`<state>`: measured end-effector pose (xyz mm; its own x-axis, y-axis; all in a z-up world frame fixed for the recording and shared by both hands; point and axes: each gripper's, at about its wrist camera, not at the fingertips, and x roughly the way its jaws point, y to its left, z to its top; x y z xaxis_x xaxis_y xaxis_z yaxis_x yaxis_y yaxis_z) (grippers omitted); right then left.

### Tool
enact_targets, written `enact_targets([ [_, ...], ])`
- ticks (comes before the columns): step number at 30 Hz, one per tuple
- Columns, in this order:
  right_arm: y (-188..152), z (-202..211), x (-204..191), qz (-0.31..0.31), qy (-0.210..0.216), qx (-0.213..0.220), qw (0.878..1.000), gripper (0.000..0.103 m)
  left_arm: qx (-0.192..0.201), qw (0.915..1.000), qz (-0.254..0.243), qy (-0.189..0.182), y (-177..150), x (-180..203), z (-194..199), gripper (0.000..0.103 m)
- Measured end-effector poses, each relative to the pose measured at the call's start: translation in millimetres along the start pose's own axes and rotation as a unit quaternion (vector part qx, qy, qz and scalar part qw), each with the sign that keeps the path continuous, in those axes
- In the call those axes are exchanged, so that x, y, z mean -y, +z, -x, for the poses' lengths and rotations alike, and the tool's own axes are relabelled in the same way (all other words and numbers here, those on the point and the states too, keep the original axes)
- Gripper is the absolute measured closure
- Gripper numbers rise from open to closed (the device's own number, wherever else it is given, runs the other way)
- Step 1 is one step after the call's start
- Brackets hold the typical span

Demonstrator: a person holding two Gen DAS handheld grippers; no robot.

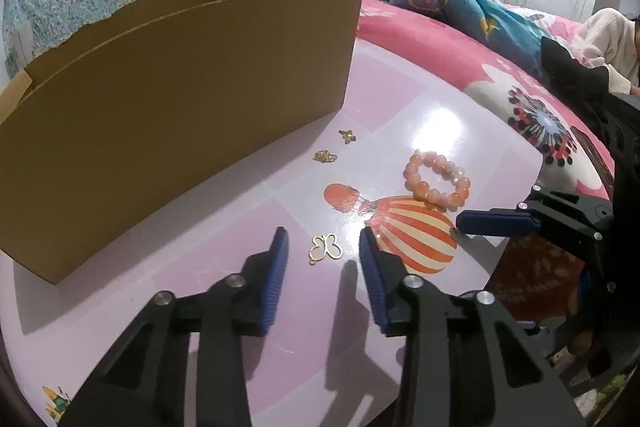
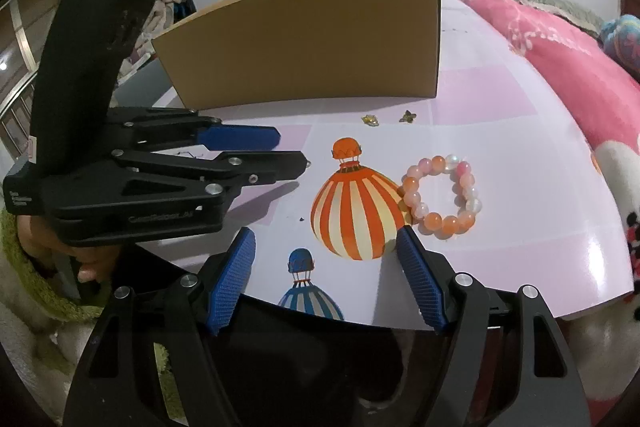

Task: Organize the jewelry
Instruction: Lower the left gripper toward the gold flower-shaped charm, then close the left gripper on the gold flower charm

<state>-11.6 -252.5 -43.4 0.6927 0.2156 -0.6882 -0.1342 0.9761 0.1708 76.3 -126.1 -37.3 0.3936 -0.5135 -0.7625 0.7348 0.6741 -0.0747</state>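
A gold butterfly-outline charm (image 1: 326,249) lies flat on the glossy lilac table (image 1: 224,227). My left gripper (image 1: 324,242) straddles it, with a gap on each side, so the blue pads are not pressing it. A bracelet of peach and pink beads (image 1: 434,195) (image 2: 434,218) rests beside the orange striped balloon print (image 2: 356,215). Two small gold charms (image 1: 347,135) (image 1: 325,156) lie nearer the cardboard box (image 1: 180,99). My right gripper (image 2: 326,239) hangs open and empty over the table's near edge, just left of the bracelet. One of its fingers (image 1: 496,223) shows in the left wrist view.
The open-topped cardboard box (image 2: 304,43) stands along the table's far side. A bed with a pink flowered blanket (image 1: 440,39) borders the table, and a person in a pale sweater (image 1: 608,39) sits beyond it. A hand (image 2: 88,267) holds the left gripper's handle.
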Motion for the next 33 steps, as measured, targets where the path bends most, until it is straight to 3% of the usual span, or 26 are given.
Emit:
enact_targets([
  [6,-1,1,1,0.001,0.002,0.003,1.0,0.035,-0.017,0.9996,-0.018,0.014,0,7,-8,0.073],
  [13,-1,1,1,0.001,0.002,0.005,1.0,0.035,-0.021,0.9984,-0.041,0.034,-1,9,-9,0.084],
  [30,0,3,-3,0.004,0.0,0.005,1.0,0.036,-0.019,0.9976,-0.057,0.035,-2,11,-7,0.089],
  [31,0,3,-3,0.004,0.0,0.006,1.0,0.036,-0.018,0.9976,-0.057,0.036,-2,11,-7,0.101],
  [33,1,3,-4,0.004,-0.001,0.006,1.0,0.036,-0.017,0.9979,-0.051,0.034,-2,9,-6,0.103],
])
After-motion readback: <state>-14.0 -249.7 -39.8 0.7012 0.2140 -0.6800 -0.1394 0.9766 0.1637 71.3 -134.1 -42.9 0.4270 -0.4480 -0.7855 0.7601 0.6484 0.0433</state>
